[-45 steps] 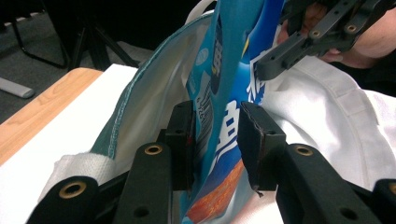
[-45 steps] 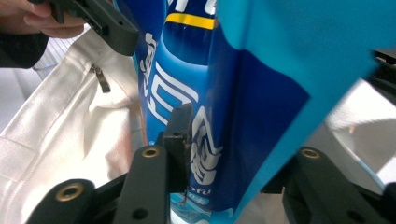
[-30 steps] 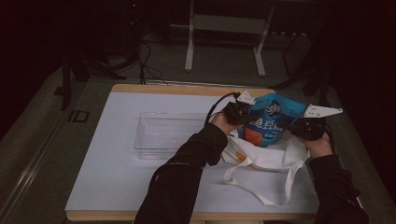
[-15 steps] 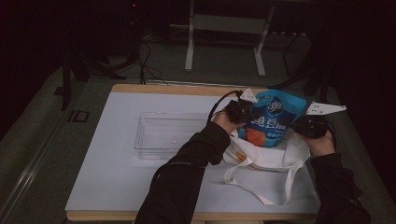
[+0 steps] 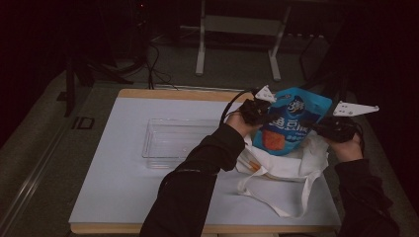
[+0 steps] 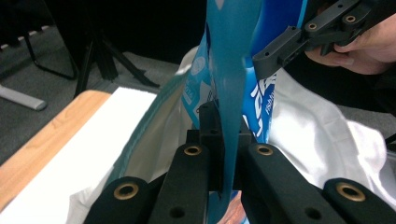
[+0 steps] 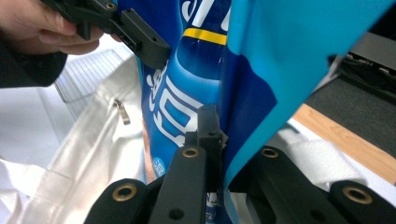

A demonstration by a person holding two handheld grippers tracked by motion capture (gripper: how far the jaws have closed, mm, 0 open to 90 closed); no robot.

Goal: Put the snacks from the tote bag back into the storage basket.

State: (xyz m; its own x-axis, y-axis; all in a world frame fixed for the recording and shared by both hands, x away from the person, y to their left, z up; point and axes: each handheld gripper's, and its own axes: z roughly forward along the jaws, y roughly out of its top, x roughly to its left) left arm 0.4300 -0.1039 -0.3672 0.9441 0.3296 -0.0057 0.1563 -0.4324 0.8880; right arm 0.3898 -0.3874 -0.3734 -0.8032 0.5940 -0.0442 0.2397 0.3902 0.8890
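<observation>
Dim room, dark floor with stand legs behind; white-topped bench (image 5: 123, 197) with a wooden edge. From the high view: a blue snack pouch (image 5: 291, 126) held upright between the left tool (image 5: 262, 112) and right tool (image 5: 323, 129), its lower end at the mouth of a white cloth bag (image 5: 286, 168); a clear plastic tray (image 5: 173, 140) lies empty, well apart to the left. Left gripper view: that tool's jaws closed on the pouch's thin side edge, the other tool gripping higher up, white cloth below. Right gripper view: jaws likewise closed on the pouch's opposite edge, a zip pull (image 7: 122, 112) showing on the cloth. Judged status: pouch mostly clear of the bag, held aloft; whether it is bound for tray or bag cannot be told; setting down and release remain.
</observation>
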